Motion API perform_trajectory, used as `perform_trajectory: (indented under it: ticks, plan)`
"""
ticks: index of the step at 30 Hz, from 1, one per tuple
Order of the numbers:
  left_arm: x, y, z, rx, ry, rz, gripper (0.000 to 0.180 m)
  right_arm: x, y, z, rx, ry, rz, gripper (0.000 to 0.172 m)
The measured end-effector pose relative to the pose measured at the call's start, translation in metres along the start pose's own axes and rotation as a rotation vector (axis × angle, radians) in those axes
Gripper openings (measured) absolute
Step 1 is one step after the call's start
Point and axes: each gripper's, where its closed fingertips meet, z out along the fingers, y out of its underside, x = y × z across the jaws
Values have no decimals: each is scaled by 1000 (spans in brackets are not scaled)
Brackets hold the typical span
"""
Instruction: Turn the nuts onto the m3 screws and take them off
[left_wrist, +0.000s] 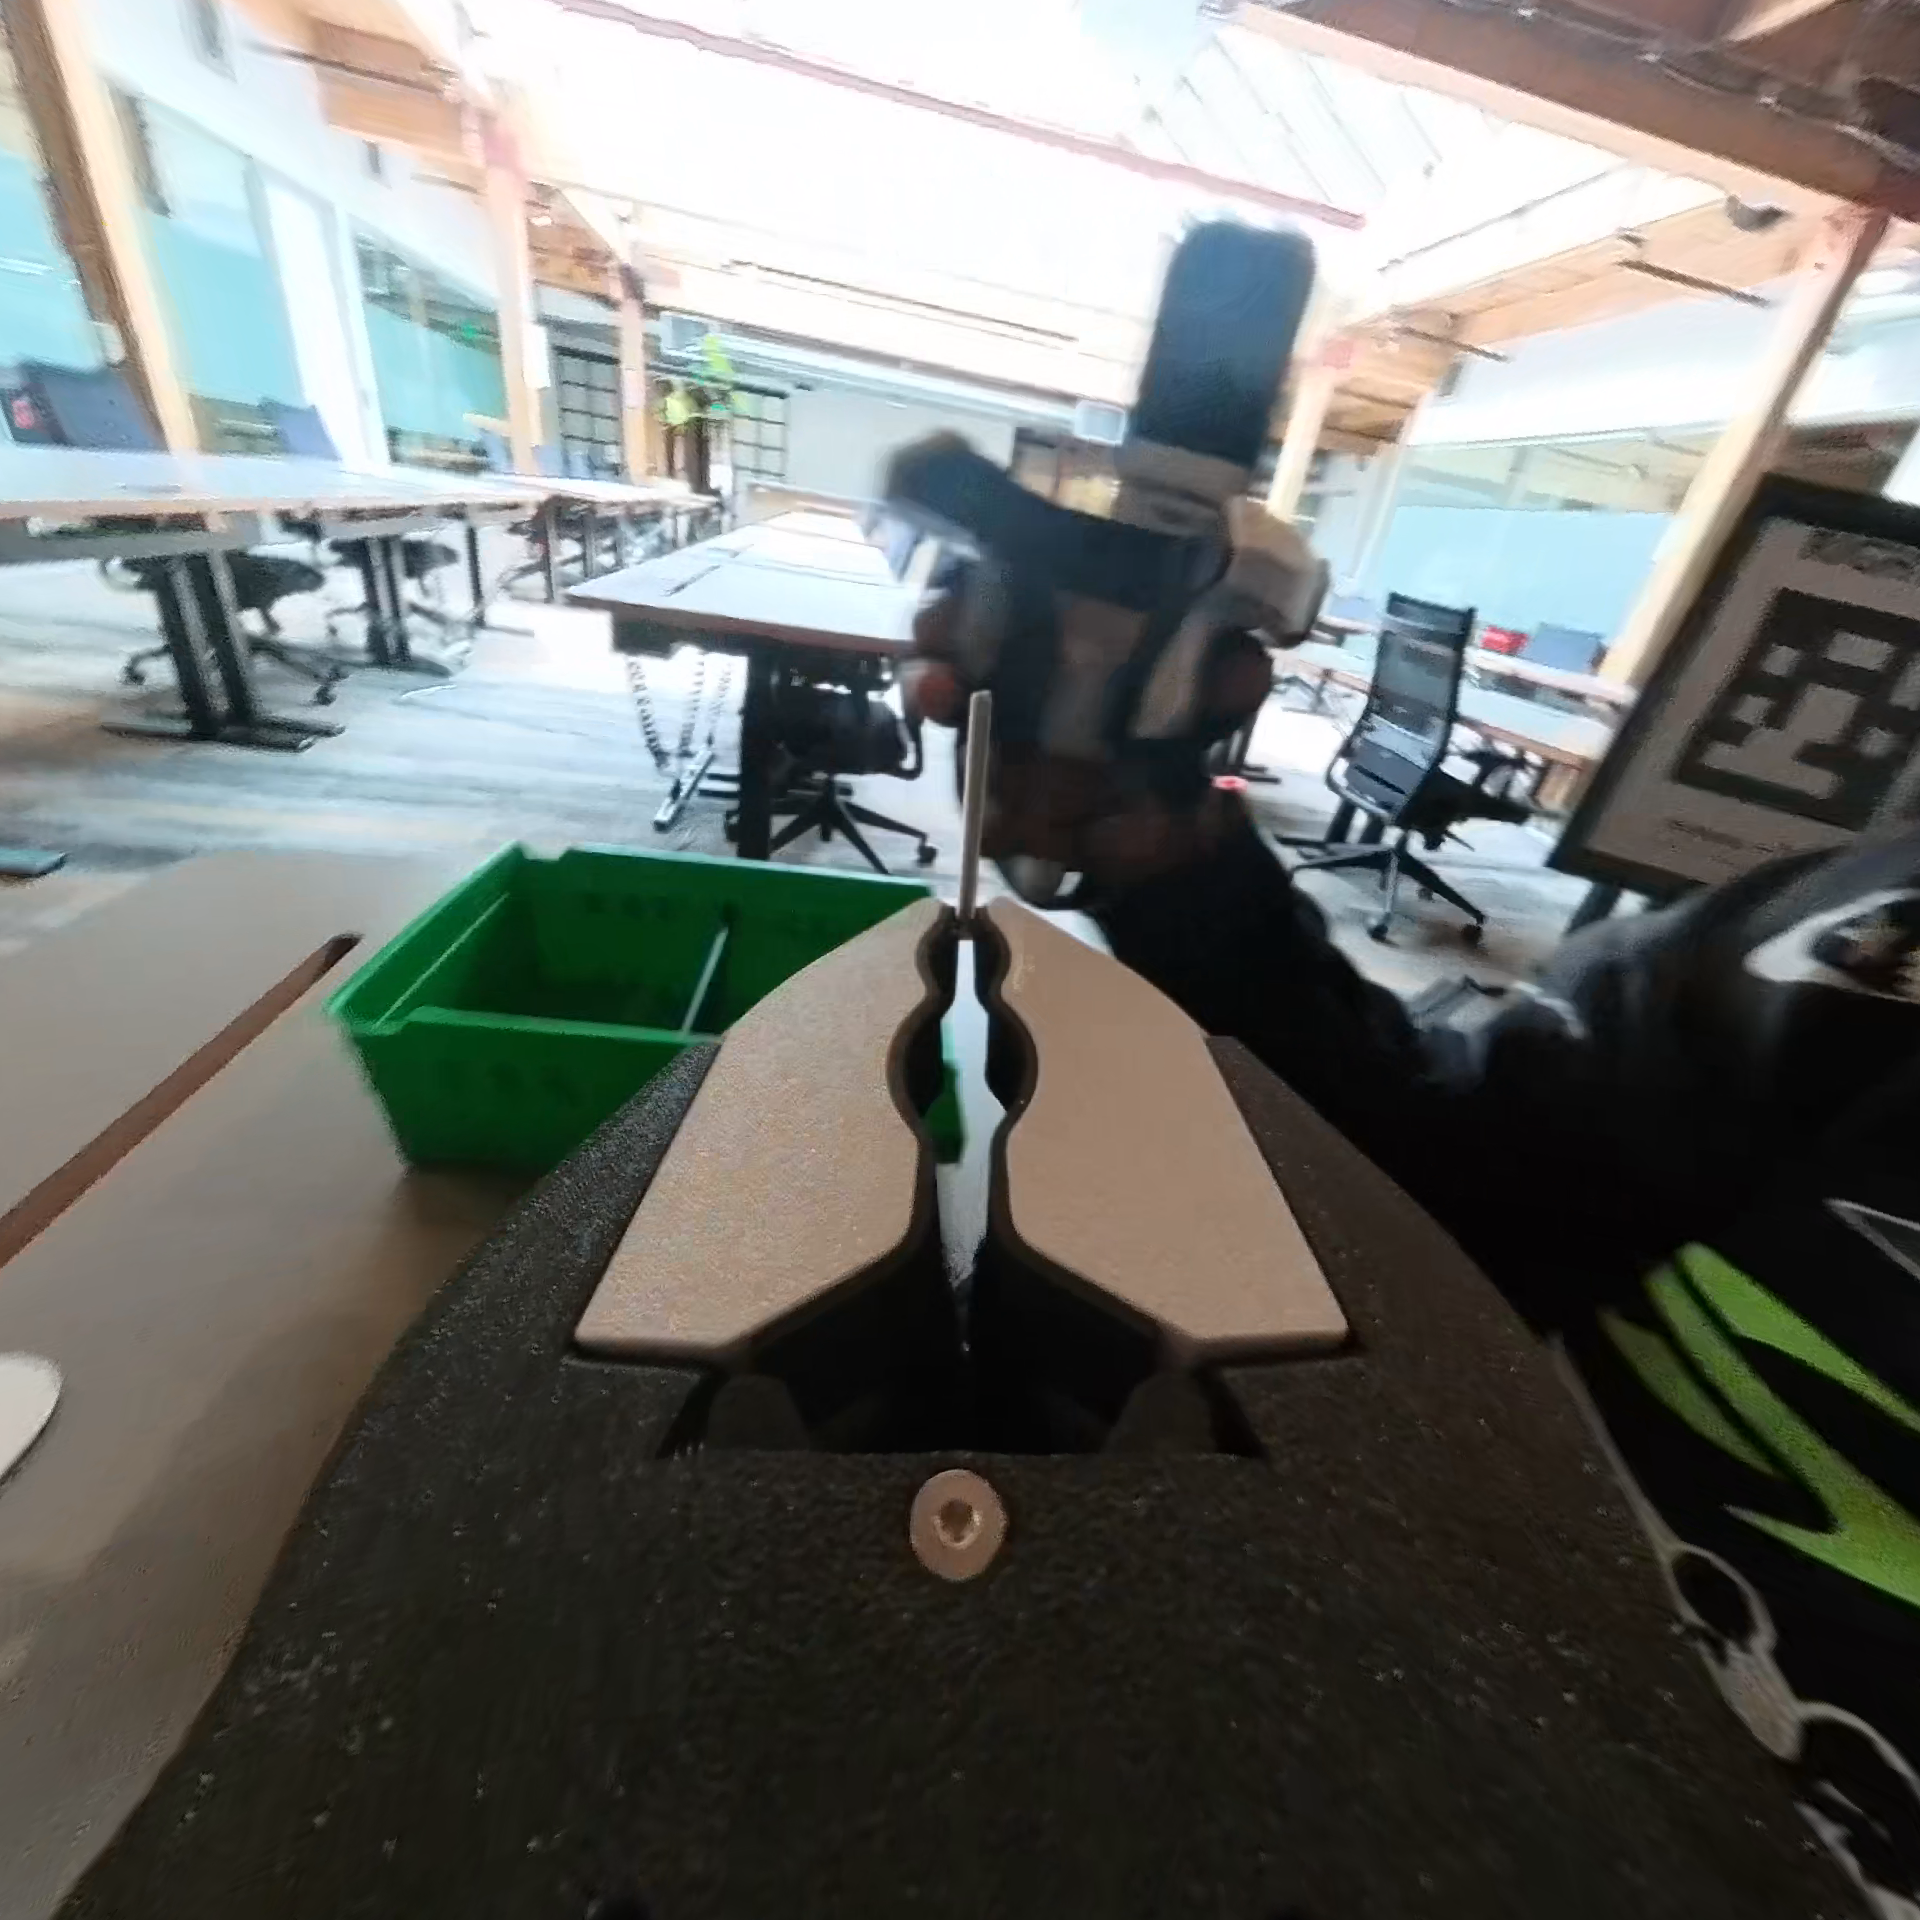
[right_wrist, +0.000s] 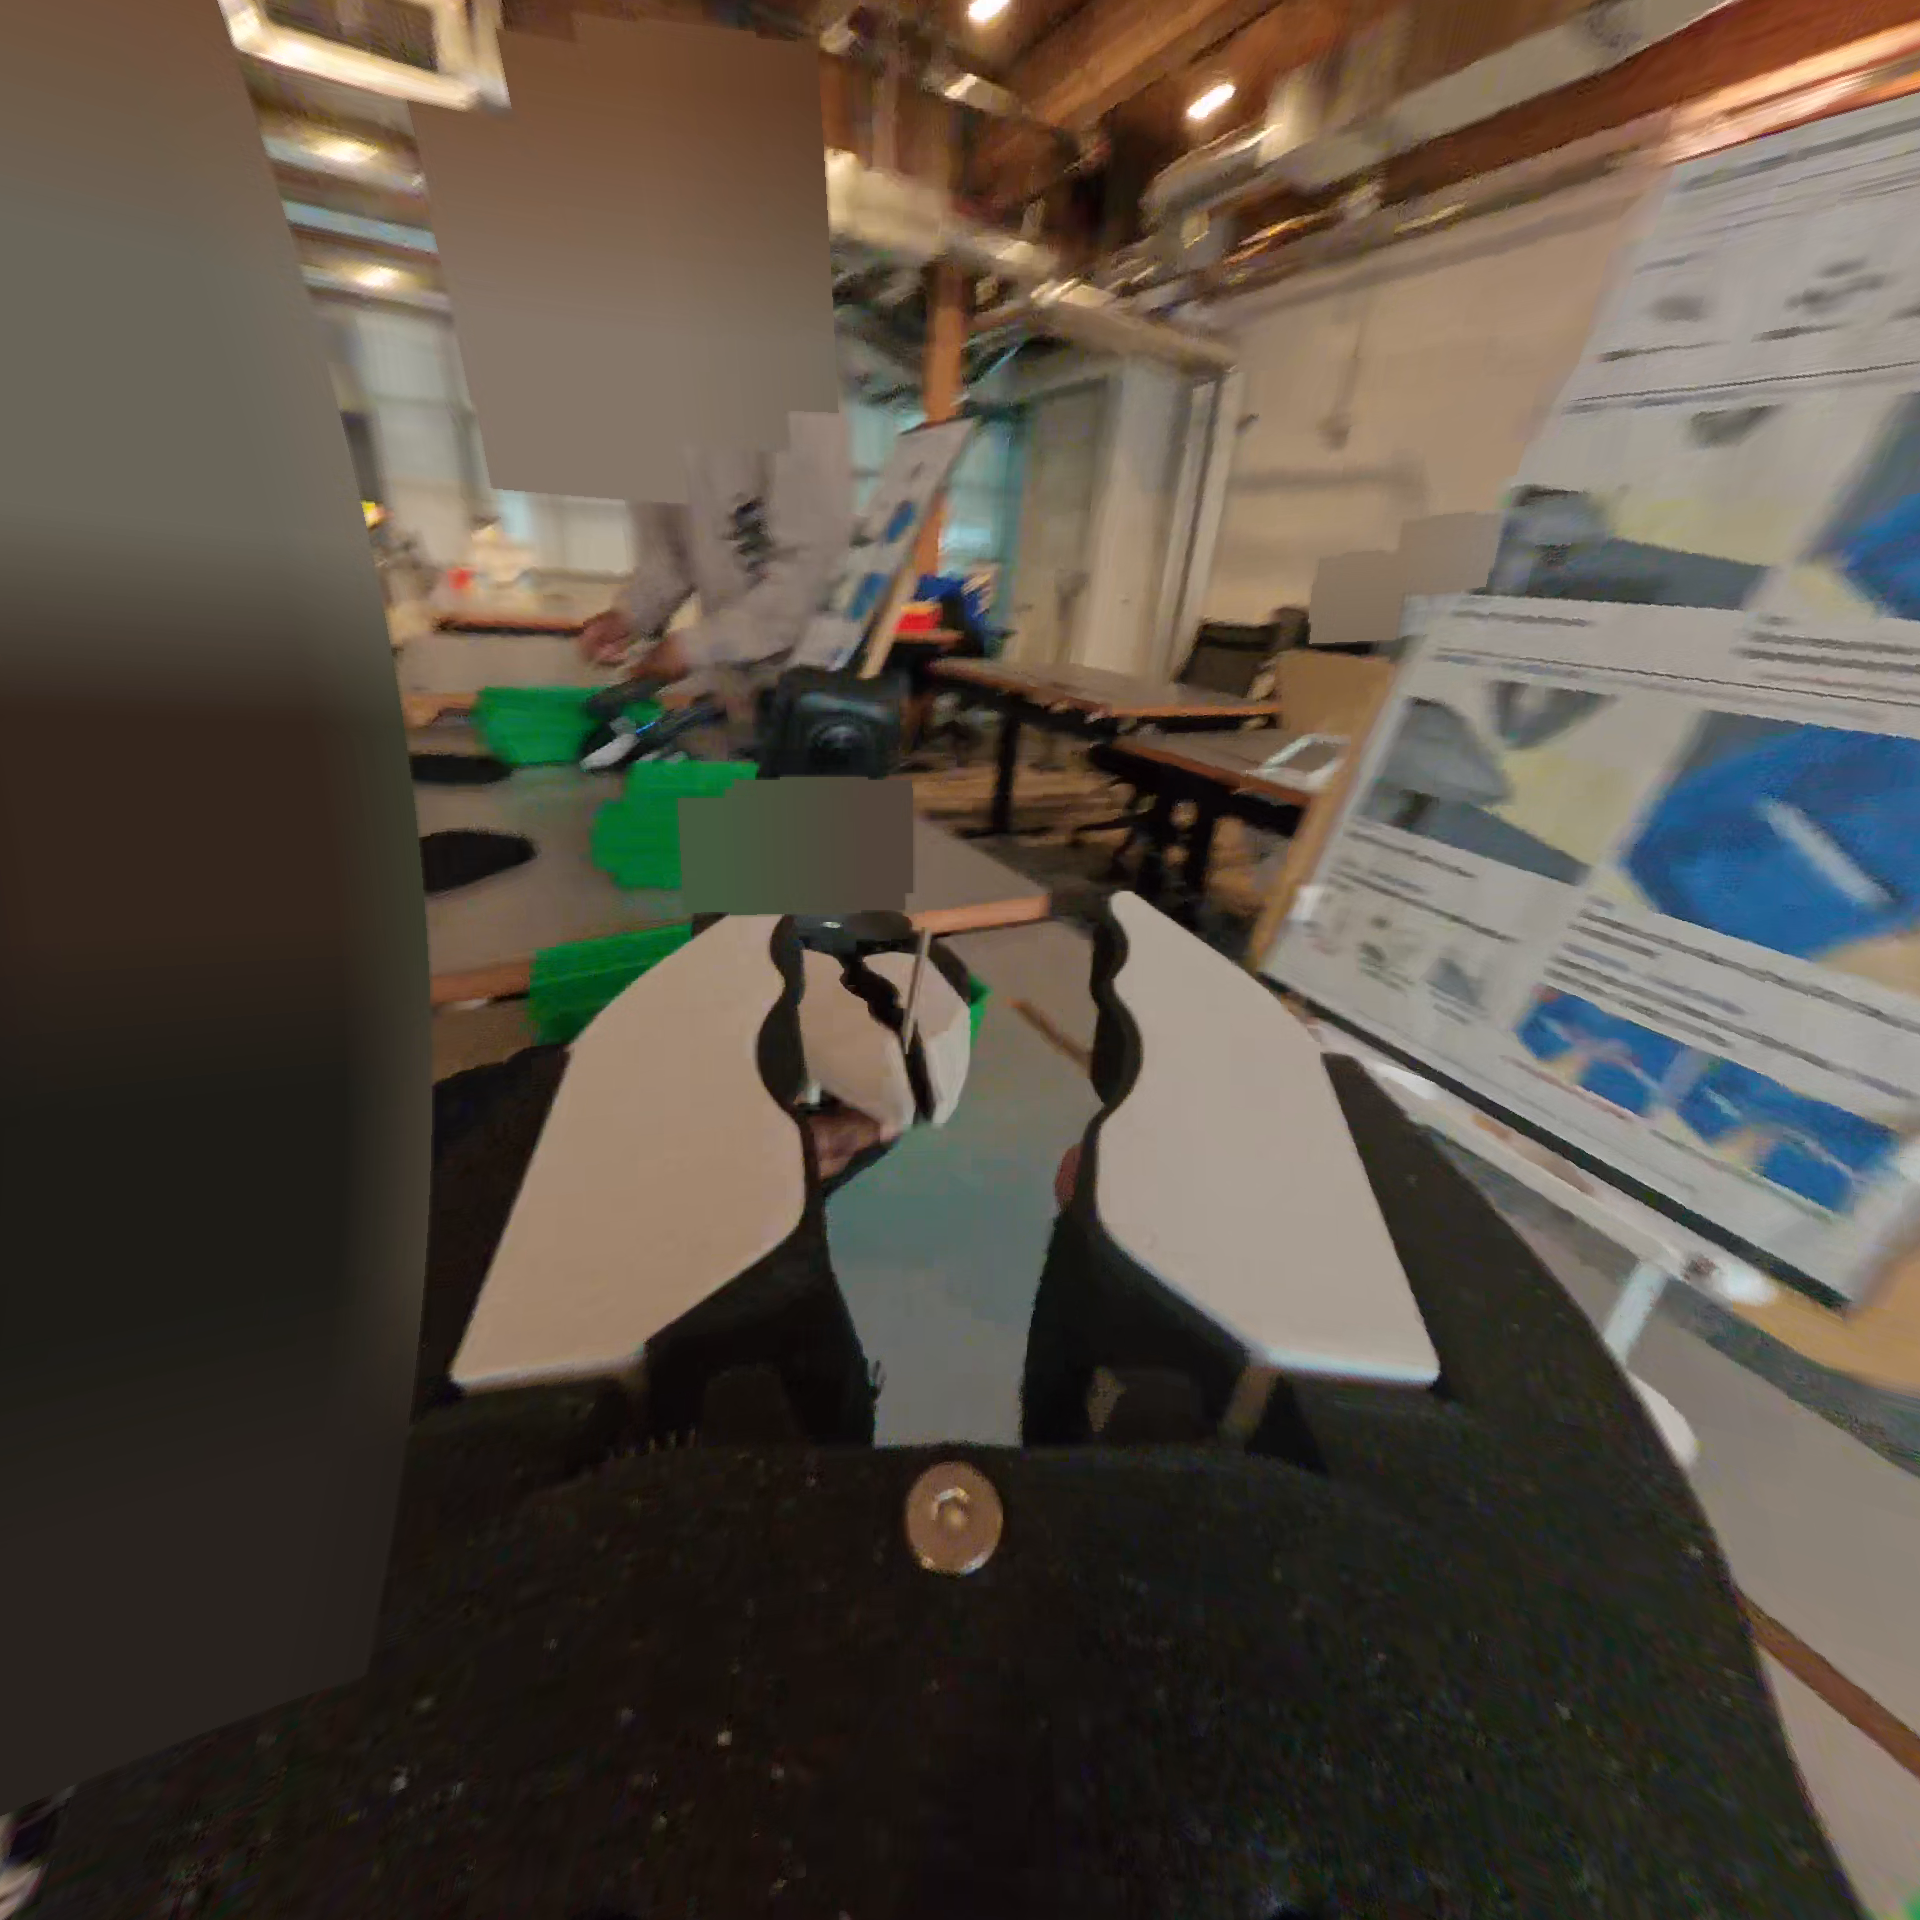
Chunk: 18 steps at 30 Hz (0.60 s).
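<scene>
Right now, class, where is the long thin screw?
In the left wrist view the screw stands upright, pinched at the tips of the left gripper, just right of the green bin on the table.

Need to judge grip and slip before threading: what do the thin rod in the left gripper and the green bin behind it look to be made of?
The screw pinched in the left gripper: likely bare metal, silvery grey with a dull sheen; threads are too blurred to confirm. The green bin: probably moulded or printed plastic, uniform matte green with thin, straight walls.
</scene>
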Motion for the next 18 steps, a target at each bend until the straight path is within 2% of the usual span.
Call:
perform_trajectory:
  ticks: [2, 3, 6, 8, 10, 11, 13, 14, 15, 16, 18]
  plan:
    - [-28, 13, -10, -8, -69, -8, 1, 21, 24, -34, 126, 161, 35, 40]
    - [-33, 16, -13, -10, -89, 18, 1, 21, 40, -52, 200, 189, 90, 32]
    - [-22, 14, -17, -31, -89, 74, 1, 31, 83, -112, 326, 377, 139, 24]
    - [-14, 15, -19, -68, -108, 122, 1, 32, 90, -151, 365, 483, 42, 20]
    - [-10, 16, -21, -81, -137, 153, 1, 29, 95, -184, 330, 528, -119, 19]
    - [-6, 15, -20, -71, -129, 160, 1, 31, 103, -201, 320, 519, -144, 17]
    - [-1, 13, -17, -52, -101, 139, 1, 41, 107, -239, 426, 466, 25, 15]
    - [0, 13, -15, -58, -96, 131, 2, 38, 98, -259, 530, 421, 56, 16]
    - [1, 14, -14, -64, -100, 134, 2, 41, 94, -280, 609, 454, 69, 15]
    - [2, 14, -12, -66, -101, 140, 2, 44, 94, -294, 623, 508, 63, 15]
    - [7, 14, -9, -73, -93, 149, 2, 43, 94, -303, 557, 570, 19, 17]
